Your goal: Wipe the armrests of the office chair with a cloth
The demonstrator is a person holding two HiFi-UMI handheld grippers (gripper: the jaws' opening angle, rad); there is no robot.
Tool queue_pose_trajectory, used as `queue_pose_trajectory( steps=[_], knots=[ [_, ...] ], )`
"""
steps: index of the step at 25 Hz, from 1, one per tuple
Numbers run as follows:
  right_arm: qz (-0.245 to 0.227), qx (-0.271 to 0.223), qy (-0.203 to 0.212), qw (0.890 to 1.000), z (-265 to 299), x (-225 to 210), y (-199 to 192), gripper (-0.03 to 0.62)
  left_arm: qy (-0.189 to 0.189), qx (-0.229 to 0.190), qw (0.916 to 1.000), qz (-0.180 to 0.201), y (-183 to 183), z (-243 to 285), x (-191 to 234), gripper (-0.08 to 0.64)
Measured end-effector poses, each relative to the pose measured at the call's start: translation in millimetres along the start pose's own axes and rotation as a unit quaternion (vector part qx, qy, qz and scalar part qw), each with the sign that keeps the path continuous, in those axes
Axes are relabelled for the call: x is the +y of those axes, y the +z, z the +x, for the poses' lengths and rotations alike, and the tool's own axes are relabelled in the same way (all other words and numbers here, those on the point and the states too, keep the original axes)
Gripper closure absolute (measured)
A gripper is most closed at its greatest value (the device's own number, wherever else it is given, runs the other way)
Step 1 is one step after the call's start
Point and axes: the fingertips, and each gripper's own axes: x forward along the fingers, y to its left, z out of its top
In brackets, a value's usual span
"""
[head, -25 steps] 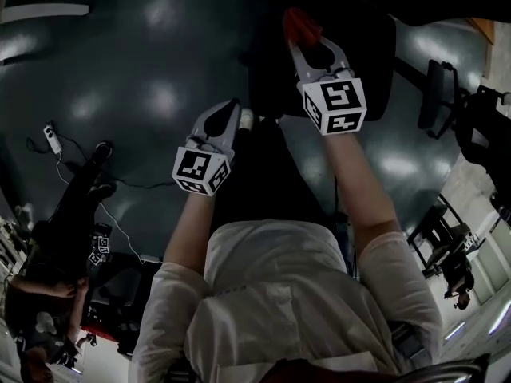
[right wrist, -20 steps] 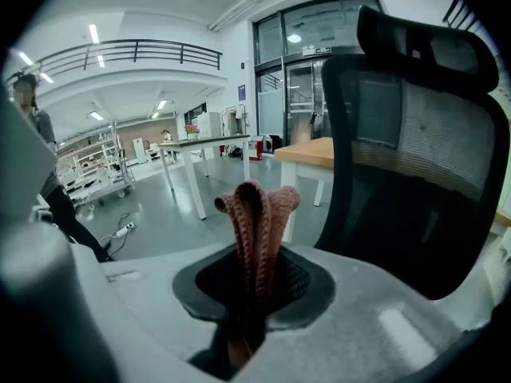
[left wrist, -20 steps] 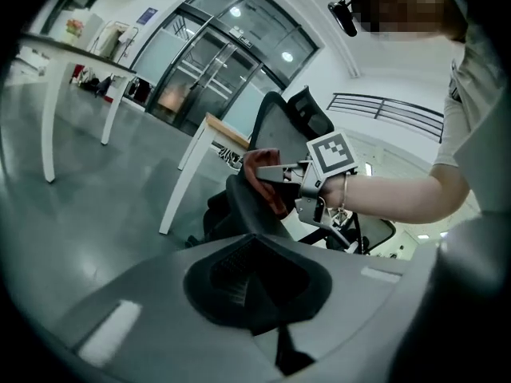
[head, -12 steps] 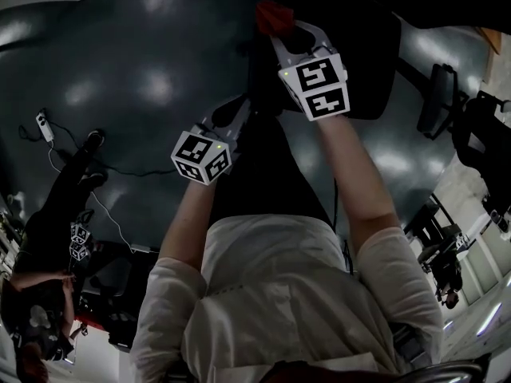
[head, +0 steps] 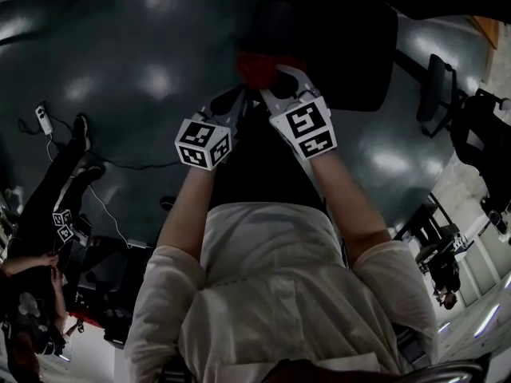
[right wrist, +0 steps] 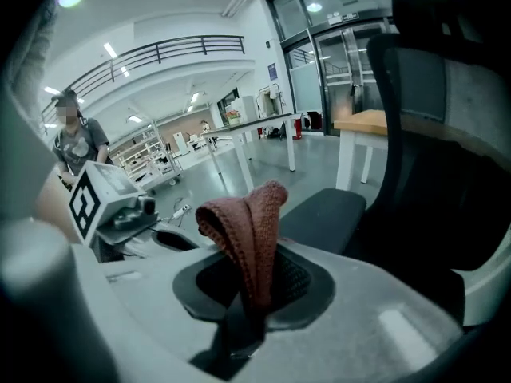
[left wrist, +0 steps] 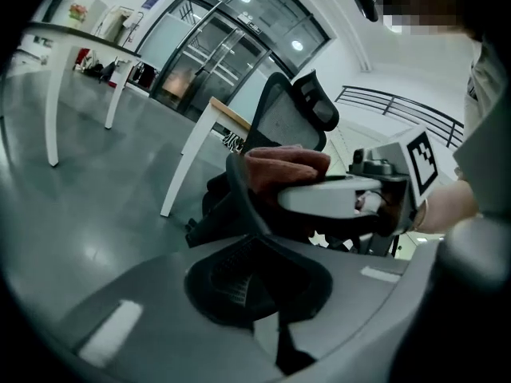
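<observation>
Right gripper (head: 273, 78): claw clamped narrow on the red-brown cloth (right wrist: 243, 222), with a folded loop sticking up out of the pads. Left gripper (head: 230, 102): claw closed, and we see nothing between the pads. The two sit just beside each other in front of the torso, marker cubes nearly side by side.

In the left gripper view the cloth sits on top of the right gripper's white finger (left wrist: 327, 194) and touches a dark curved bar (left wrist: 238, 196). We can't tell if that bar is an armrest.

The office chair (right wrist: 431, 158) is right in front. Its black seat (right wrist: 323, 214) is just behind the cloth, and its back rises at the right. The mesh back and headrest (left wrist: 315, 106) show in the left gripper view. A wood-top table (right wrist: 367, 122) stands behind the chair, and the floor (head: 144, 46) is glossy grey.
</observation>
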Motion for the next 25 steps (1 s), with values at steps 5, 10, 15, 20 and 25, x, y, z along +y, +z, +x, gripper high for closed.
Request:
queue_pose_trajectory(
  steps=[5,10,15,20,25],
  knots=[
    [0.077,-0.007,0.032,0.996,-22.3,35.2,-31.7,0.545,0.004,-0.008,0.9999,-0.011,-5.5,-4.5,-0.5,0.544],
    [0.153,-0.002,0.073,0.986,-59.5,43.2,-58.0,0.546,0.01,-0.008,0.9999,-0.011,-12.5,0.5,-12.6,0.545],
    [0.147,-0.072,-0.021,0.986,-91.7,-37.0,-34.4,0.545,0.026,-0.018,0.9992,-0.026,-15.3,-1.3,-14.0,0.545],
    [0.118,-0.099,-0.072,0.985,-65.4,-123.0,1.2,0.545,0.042,-0.028,0.9978,-0.042,-15.0,-0.6,-12.5,0.545],
    [0.096,-0.105,-0.069,0.987,-20.5,-153.3,25.2,0.545,0.048,-0.036,0.997,-0.048,-16.0,-3.3,-14.6,0.545]
  ],
)
